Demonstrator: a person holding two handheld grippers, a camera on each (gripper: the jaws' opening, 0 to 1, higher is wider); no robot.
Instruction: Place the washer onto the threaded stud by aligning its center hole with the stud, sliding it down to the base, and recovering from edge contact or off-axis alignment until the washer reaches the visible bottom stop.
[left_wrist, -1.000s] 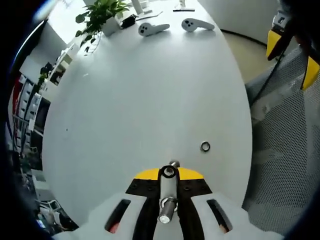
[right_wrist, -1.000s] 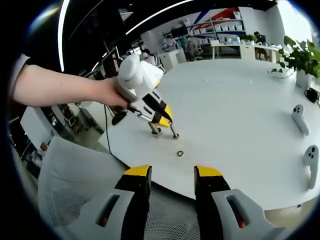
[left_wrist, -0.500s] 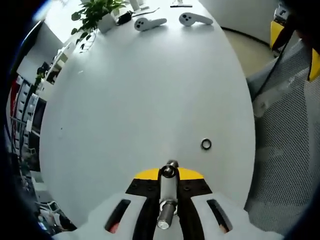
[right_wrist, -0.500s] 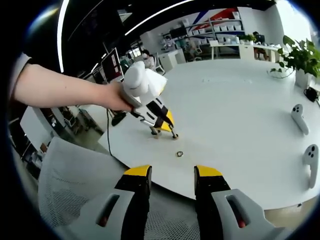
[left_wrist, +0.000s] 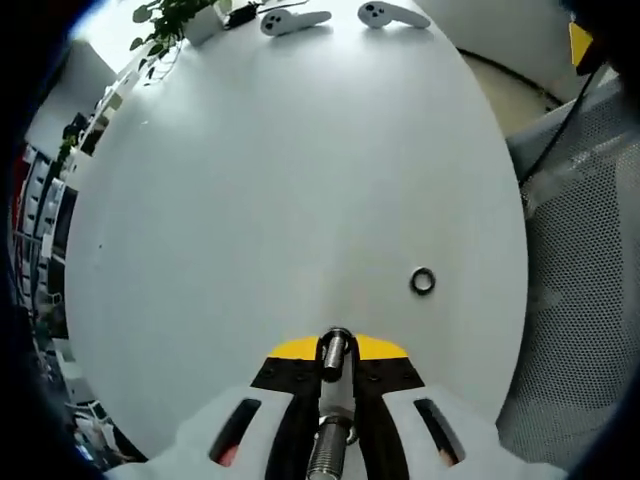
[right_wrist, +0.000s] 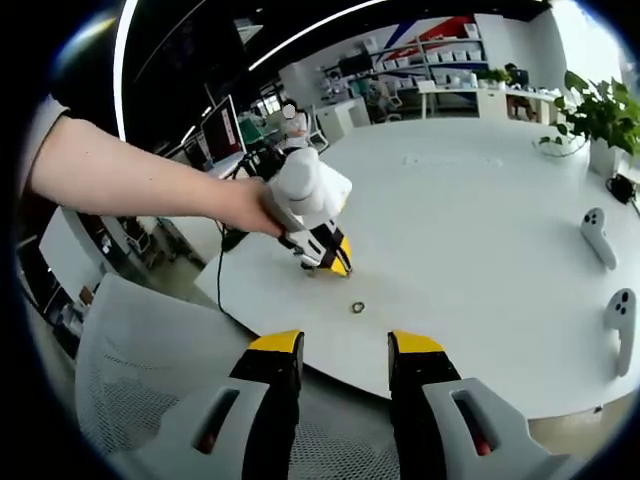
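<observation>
A small dark washer (left_wrist: 422, 281) lies flat on the white round table (left_wrist: 280, 180), to the right of and beyond my left gripper (left_wrist: 336, 350). The left gripper is shut on a threaded metal stud (left_wrist: 331, 400) that runs lengthwise between its jaws. In the right gripper view a hand holds the left gripper (right_wrist: 322, 243) tilted steeply down at the table, just behind the washer (right_wrist: 357, 308). My right gripper (right_wrist: 343, 365) is open and holds nothing; it hangs off the table's near edge, over a mesh chair.
Two white hand controllers (left_wrist: 295, 18) (right_wrist: 595, 233) lie at the far side of the table beside a potted plant (right_wrist: 600, 120). A grey mesh chair (right_wrist: 150, 380) stands against the table's near edge. Office desks and shelves stand in the background.
The left gripper has tipped further down toward the table with the stud in it. The washer lies where it was. The right gripper has stayed put.
</observation>
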